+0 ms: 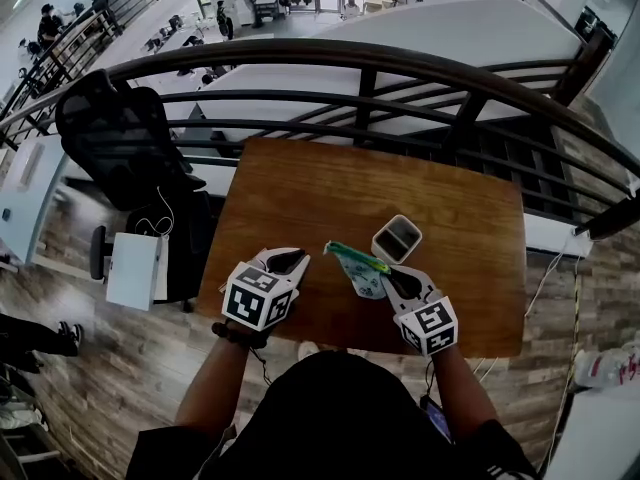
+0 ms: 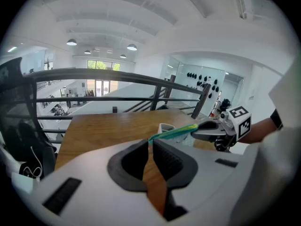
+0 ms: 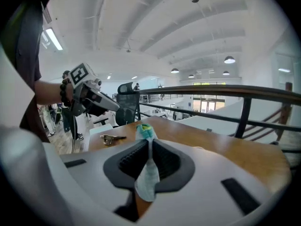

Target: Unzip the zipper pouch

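My right claw (image 1: pixel 390 272) is pressed together on the pale patterned fabric zipper pouch with a green zip edge (image 1: pixel 361 274). The cloth runs down between its two pads and hangs out beneath them, and the green end sticks up just past the tips (image 3: pixel 144 130). The pouch is lifted off the brown wooden worktop (image 1: pixel 300 188) in this grip, and its green edge stretches from my right claw towards my left claw (image 1: pixel 300 259). My left claw is closed with nothing between its pads; its tips point at the near end of the green edge, close to it but apart from it. Just beyond my right claw, a small white square container (image 1: pixel 397 239) stands open-topped on the worktop. In the right gripper view, a small metal object (image 3: pixel 107 138) lies on the worktop below my left claw. Past the worktop's far edge runs a dark curved metal railing (image 1: pixel 360 63).
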{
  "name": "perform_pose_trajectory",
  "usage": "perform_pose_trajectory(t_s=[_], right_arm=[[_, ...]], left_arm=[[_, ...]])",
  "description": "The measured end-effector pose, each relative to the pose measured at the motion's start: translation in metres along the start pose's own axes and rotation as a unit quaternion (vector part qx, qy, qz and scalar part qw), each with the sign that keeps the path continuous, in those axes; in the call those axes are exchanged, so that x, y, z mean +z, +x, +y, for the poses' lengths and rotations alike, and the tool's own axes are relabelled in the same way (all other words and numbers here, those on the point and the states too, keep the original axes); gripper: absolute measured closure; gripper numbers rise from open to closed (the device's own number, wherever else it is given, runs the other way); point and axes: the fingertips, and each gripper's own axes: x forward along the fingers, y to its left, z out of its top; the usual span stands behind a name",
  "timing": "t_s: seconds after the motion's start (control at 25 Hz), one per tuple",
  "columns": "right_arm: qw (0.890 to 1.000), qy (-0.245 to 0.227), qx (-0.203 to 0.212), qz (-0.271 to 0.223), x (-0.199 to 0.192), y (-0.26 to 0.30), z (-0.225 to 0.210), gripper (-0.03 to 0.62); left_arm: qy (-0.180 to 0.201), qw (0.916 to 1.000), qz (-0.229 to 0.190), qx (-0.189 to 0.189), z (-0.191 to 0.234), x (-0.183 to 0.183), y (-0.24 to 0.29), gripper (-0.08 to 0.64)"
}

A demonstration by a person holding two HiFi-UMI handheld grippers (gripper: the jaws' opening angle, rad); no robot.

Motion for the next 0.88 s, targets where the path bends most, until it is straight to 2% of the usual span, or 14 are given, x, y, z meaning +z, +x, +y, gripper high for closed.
perform_pose_trajectory(t_s=[0.04, 0.12, 0.2, 0.44, 0.68, 0.88], right_arm=[[1.000, 0.010, -0.009, 0.002, -0.002, 0.001, -0.006, 0.548], [0.999, 0.020, -0.024, 0.006, -0.003, 0.001, -0.016, 0.458], [0.999, 0.016, -0.036, 0.004, -0.002, -0.002, -0.024, 0.422], [0.997, 0.009, -0.065, -0.035, 0.017, -0.021, -0.040, 0.434], [0.995, 0.014, -0.081, -0.053, 0.028, -0.031, -0.039, 0.464], [0.992, 0.038, -0.094, -0.076, 0.039, -0.041, -0.035, 0.480]], left_arm=[[-0.001, 1.0000, 0.000, -0.001, 0.000, -0.001, 0.000, 0.538], [-0.003, 1.0000, 0.002, -0.003, 0.000, -0.005, -0.001, 0.538], [-0.006, 1.0000, 0.003, -0.003, -0.001, -0.007, 0.000, 0.538], [-0.016, 0.9998, -0.012, 0.004, 0.003, -0.007, -0.003, 0.538], [-0.029, 0.9962, -0.081, -0.006, 0.006, 0.011, -0.014, 0.538], [-0.016, 0.9904, -0.137, 0.002, 0.012, 0.025, -0.028, 0.540]])
